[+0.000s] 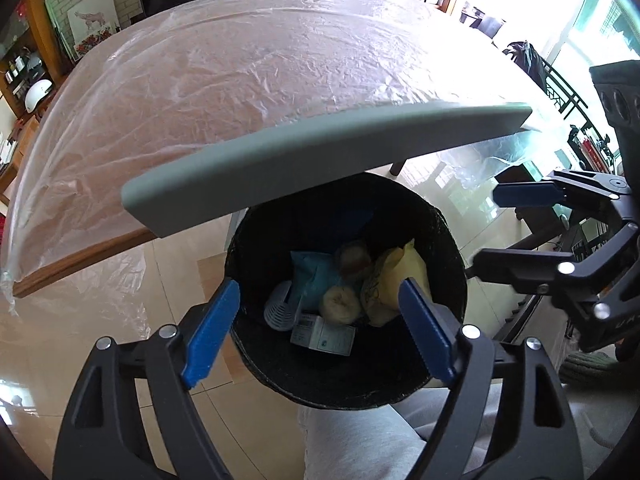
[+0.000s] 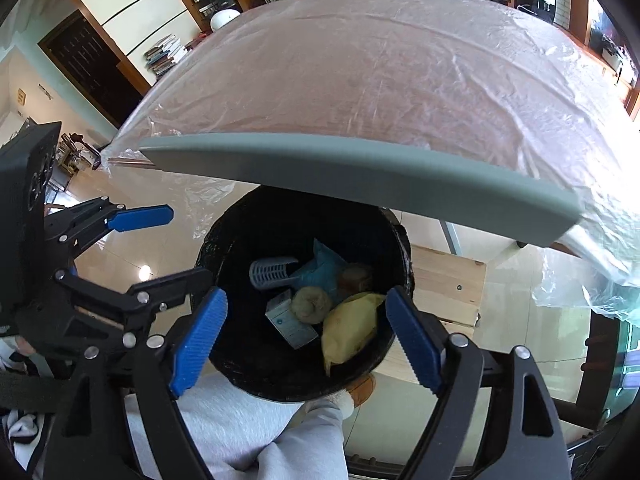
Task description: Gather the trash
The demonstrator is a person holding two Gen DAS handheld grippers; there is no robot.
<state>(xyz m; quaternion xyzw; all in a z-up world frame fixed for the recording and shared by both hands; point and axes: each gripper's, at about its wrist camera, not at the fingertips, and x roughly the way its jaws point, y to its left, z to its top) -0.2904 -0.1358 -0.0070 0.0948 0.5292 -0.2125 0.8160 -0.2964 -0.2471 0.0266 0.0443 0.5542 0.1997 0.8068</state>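
A black bin stands on the floor under the table's edge. Inside lie trash pieces: a yellow wrapper, a blue packet, a white carton, a white ribbed plastic piece and beige wads. My left gripper is open and empty above the bin. My right gripper is open and empty above the bin; it also shows at the right of the left wrist view.
A table covered with clear plastic sheet has a grey foam edge guard. The person's grey-trousered legs sit below the bin. A wooden stool stands right of the bin on the tiled floor.
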